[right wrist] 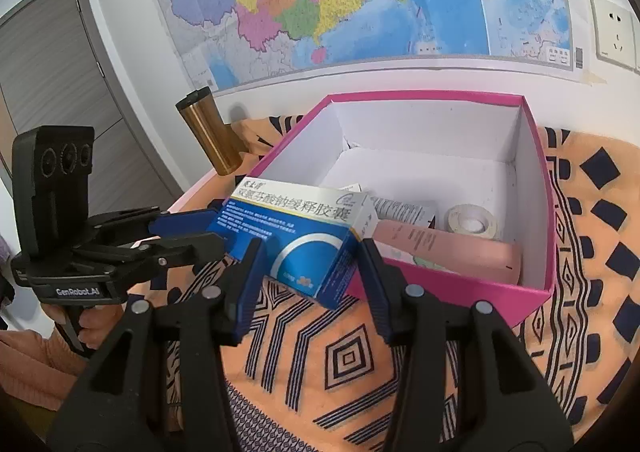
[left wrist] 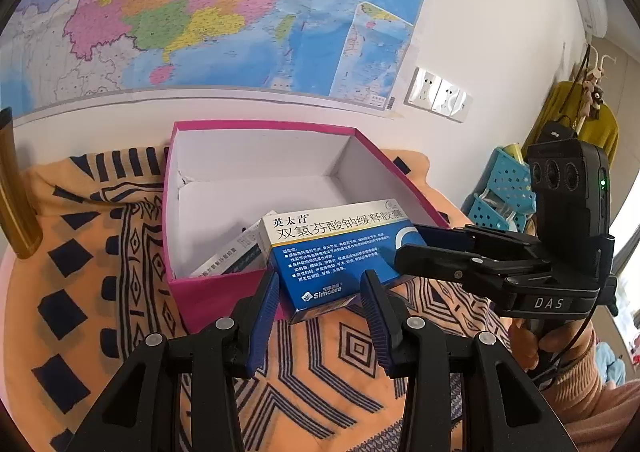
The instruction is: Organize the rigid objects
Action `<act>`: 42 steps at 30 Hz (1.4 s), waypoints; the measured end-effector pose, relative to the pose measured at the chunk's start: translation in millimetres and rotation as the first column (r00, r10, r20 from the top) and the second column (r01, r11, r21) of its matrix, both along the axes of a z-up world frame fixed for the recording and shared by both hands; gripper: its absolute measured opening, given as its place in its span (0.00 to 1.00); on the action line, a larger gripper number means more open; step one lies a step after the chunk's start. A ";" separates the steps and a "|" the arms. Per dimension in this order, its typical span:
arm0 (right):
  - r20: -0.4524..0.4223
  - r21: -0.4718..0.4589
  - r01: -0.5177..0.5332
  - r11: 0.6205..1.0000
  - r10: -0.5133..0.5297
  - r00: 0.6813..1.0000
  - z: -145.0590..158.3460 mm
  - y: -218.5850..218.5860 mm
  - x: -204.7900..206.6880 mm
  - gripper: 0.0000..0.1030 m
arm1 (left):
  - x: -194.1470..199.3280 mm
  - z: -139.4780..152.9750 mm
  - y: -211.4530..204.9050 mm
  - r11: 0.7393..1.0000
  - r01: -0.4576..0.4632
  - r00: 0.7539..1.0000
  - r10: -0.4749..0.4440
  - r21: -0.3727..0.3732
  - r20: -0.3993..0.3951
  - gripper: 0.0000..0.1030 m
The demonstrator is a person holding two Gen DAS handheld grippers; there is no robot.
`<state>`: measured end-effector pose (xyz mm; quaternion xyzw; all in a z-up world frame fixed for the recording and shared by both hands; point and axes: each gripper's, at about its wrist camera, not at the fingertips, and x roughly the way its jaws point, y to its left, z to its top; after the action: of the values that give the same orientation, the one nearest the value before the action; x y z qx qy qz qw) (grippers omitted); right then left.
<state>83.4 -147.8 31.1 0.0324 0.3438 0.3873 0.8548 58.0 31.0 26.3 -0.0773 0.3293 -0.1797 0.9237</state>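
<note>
A blue-and-white medicine box (left wrist: pixel 320 248) (right wrist: pixel 296 236) hangs over the front rim of an open pink carton (left wrist: pixel 224 286) (right wrist: pixel 440 292). Both grippers have it. My left gripper (left wrist: pixel 320 278) clamps its near end between the blue pads, and in the right wrist view this gripper (right wrist: pixel 218 227) comes in from the left. My right gripper (right wrist: pixel 311 248) presses on the box's two sides, and in the left wrist view it (left wrist: pixel 408 244) reaches in from the right. Inside the carton lie another medicine box (left wrist: pixel 236 256), a long pink box (right wrist: pixel 448 248) and a tape roll (right wrist: pixel 470 219).
The carton stands on an orange patterned cloth (left wrist: pixel 352 352) against a wall with a map. A gold tumbler (right wrist: pixel 212 131) stands left of the carton. Blue plastic baskets (left wrist: pixel 504 187) sit off to the right. A person's hands hold both handles.
</note>
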 end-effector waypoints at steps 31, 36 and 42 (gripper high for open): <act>0.011 0.005 0.033 0.999 -0.033 0.999 2.1 0.8 28.4 0.49 | 32.7 0.4 -2.8 0.999 -0.021 1.000 0.021 0.033 0.012 0.40; 0.017 0.001 0.040 0.999 -0.040 0.999 1.7 2.2 32.4 0.49 | 39.2 -1.2 -2.5 0.999 -0.029 1.000 0.029 0.043 0.006 0.40; 0.012 0.003 0.035 0.999 -0.035 0.999 1.6 3.5 36.3 0.49 | 46.2 -4.2 1.2 0.999 -0.036 0.999 0.036 0.040 -0.010 0.40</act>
<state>119.7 -144.3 32.7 0.0373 0.3377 0.3727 0.8635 104.2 32.2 22.1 -0.0658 0.3362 -0.1562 0.9264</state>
